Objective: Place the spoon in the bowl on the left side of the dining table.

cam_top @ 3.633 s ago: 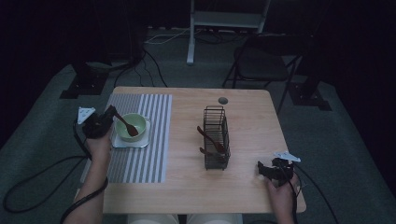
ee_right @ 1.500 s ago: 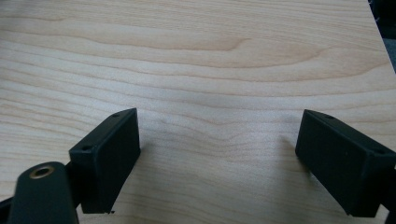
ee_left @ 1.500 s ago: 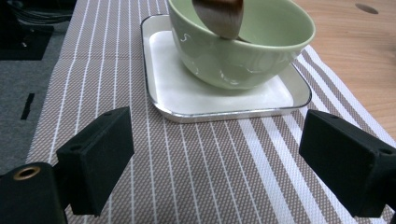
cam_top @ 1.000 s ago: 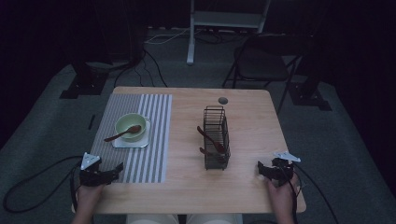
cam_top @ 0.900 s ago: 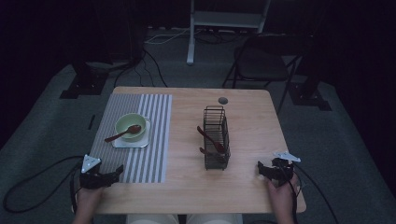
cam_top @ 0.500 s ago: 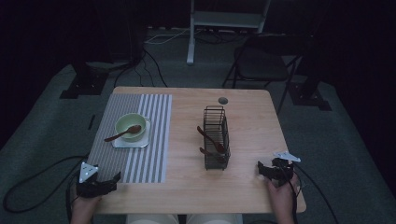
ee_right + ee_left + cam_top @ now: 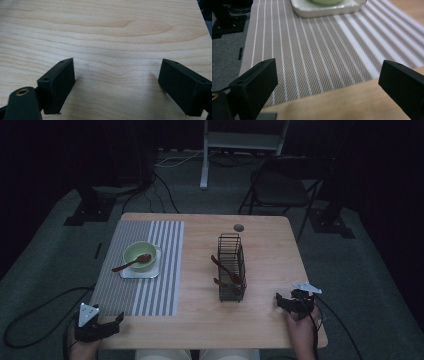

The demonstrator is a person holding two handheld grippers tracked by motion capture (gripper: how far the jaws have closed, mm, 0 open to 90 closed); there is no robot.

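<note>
Spoon (image 7: 132,263) well beyond left tongs (image 7: 116,320)

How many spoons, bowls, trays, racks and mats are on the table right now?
Spoons: 3, one in the bowl, two in the rack
Green bowl: 1
Tray: 1
Wire rack: 1
Striped mat: 1
Total: 7

Left hand-held gripper (image 7: 114,321) and right hand-held gripper (image 7: 278,301), jaws wide apart.
</note>
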